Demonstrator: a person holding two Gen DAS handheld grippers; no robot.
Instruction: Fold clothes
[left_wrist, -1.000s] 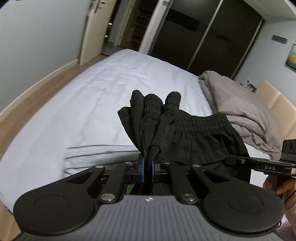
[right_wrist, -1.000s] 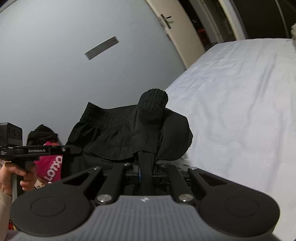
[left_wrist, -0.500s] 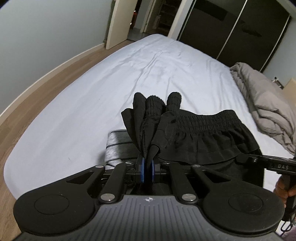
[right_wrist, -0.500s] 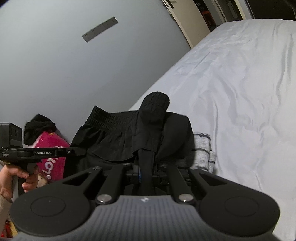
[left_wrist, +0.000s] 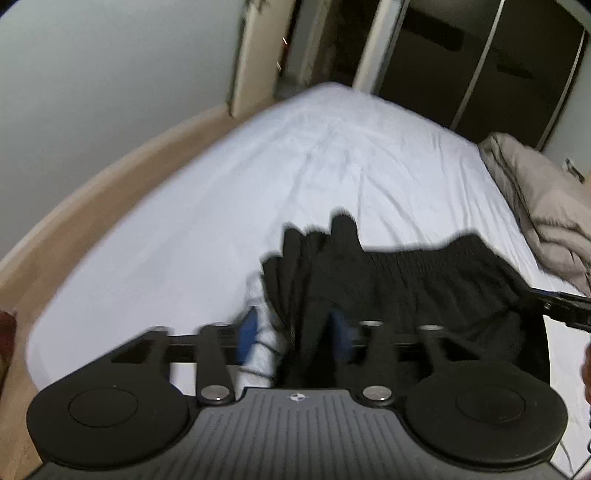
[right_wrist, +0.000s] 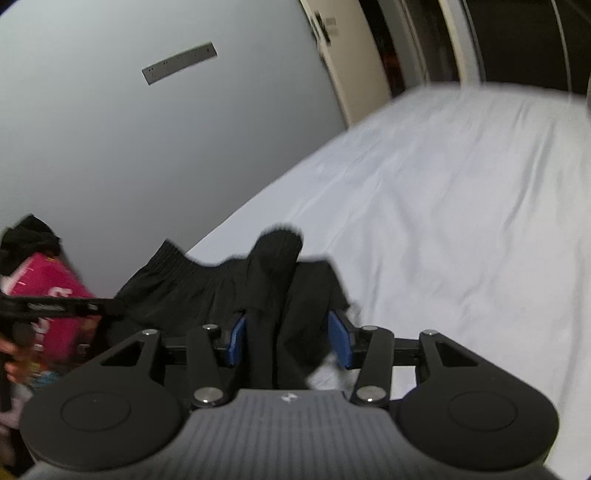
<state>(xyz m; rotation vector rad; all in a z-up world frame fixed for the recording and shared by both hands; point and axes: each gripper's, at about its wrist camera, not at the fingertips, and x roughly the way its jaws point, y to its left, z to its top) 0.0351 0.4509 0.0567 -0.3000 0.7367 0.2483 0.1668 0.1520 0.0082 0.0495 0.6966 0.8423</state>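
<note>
Black shorts with an elastic waistband (left_wrist: 413, 280) hang bunched between both grippers over the near edge of the white bed (left_wrist: 332, 166). My left gripper (left_wrist: 295, 336) is open, its blue pads spread apart with black cloth lying loose between them. My right gripper (right_wrist: 288, 338) is open too, and the shorts (right_wrist: 207, 291) drape between its blue pads. A folded grey-and-white striped garment (left_wrist: 264, 347) lies under the shorts on the bed. Both views are blurred.
A beige duvet (left_wrist: 535, 199) is piled at the right of the bed. A pink bag (right_wrist: 48, 295) with dark clothes on it stands by the grey wall. A wooden floor strip (left_wrist: 92, 192) runs left of the bed; dark wardrobe doors (left_wrist: 461, 66) lie beyond.
Both grippers have opened and let go of the shorts, which they pinched shut before. The shorts now sit over the striped folded garment.
</note>
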